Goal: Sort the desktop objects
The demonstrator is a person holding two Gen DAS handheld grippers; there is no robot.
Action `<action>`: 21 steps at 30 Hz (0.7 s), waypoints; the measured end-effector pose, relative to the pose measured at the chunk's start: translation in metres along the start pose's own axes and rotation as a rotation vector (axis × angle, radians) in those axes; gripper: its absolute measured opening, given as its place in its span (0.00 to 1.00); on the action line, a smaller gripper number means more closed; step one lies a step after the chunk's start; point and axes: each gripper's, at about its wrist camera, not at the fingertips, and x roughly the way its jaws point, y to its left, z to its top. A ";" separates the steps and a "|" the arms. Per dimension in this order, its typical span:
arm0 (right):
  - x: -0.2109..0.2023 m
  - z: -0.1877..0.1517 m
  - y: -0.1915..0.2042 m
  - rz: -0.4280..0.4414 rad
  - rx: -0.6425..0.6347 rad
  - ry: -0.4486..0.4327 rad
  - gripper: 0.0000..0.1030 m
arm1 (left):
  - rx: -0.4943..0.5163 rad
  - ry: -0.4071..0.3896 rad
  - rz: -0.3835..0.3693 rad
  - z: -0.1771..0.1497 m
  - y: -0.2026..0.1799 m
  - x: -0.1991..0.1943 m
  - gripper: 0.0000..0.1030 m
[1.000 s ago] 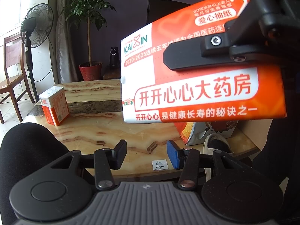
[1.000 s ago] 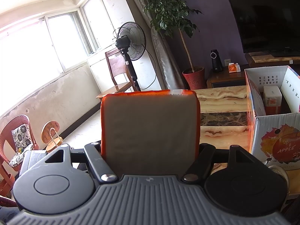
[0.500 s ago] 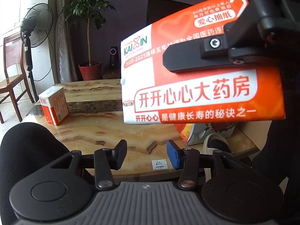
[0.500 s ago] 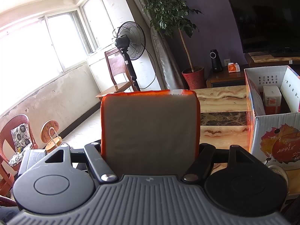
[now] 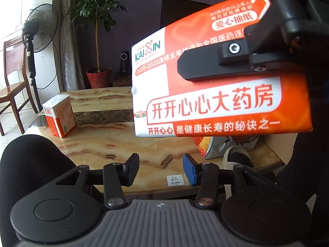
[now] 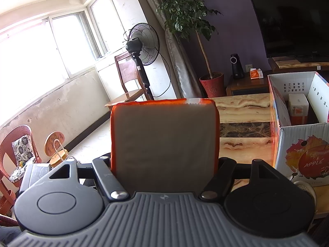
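Right gripper [image 6: 164,164] clamped tissue pack [image 6: 164,142] aloft beside apple box [image 6: 298,144] | left gripper [image 5: 160,168] half-open, empty | risk: soft pack probably slips, clipping box wall

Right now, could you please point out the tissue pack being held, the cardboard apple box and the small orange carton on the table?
tissue pack [image 5: 216,107], left wrist view, on its printed front face.
cardboard apple box [image 6: 304,135], right wrist view, on its near outer wall.
small orange carton [image 5: 60,117], left wrist view, on its front face.
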 end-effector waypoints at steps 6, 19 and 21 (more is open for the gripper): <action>0.000 -0.001 0.000 0.000 -0.001 0.001 0.72 | 0.001 0.001 0.001 0.000 0.000 0.000 0.47; 0.001 -0.001 0.000 -0.001 -0.001 0.002 0.72 | 0.002 0.003 0.003 -0.001 0.000 0.002 0.47; 0.001 0.000 0.000 -0.001 0.000 0.003 0.72 | 0.003 0.004 0.003 -0.001 0.000 0.002 0.47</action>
